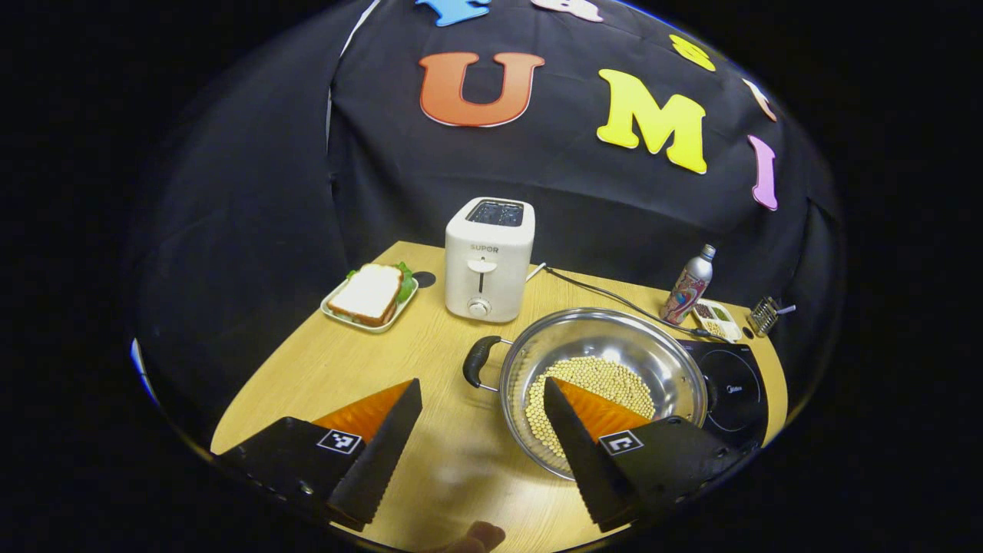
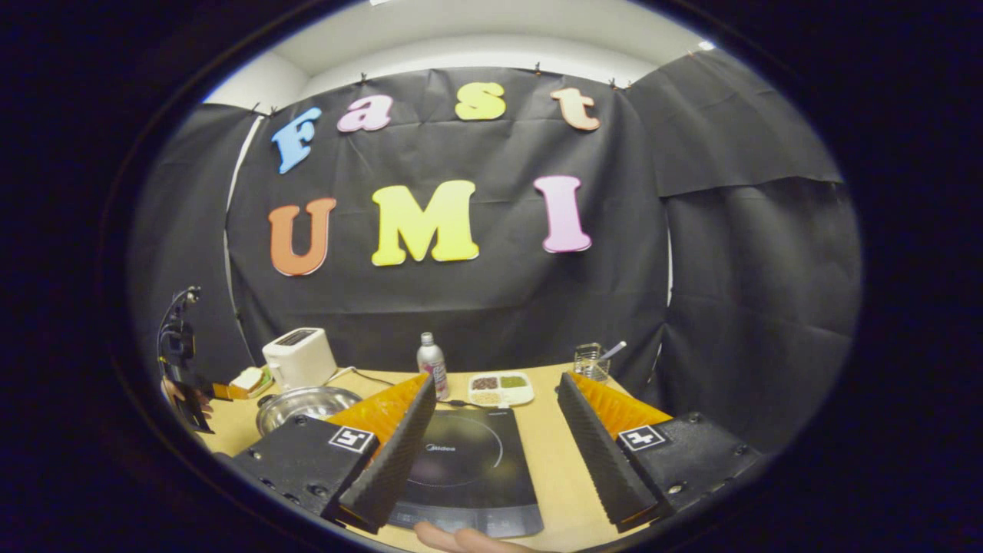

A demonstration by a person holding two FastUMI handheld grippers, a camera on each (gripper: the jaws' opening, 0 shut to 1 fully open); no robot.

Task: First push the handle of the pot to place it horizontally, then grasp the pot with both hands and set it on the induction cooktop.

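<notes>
Pot (image 1: 607, 376) near rim hidden behind fingers (image 1: 576, 445)

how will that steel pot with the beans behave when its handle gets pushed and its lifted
The pot looks rigid, and its smooth rounded bowl would probably pivot easily on the wooden table when the handle is pushed. The loose beans add weight and will likely slide if it tilts. The shiny rim may be slippery to grip.

A steel pot (image 1: 607, 369) holding pale beans, black handle (image 1: 478, 361) pointing left, touches the black induction cooktop (image 1: 733, 388).
</notes>
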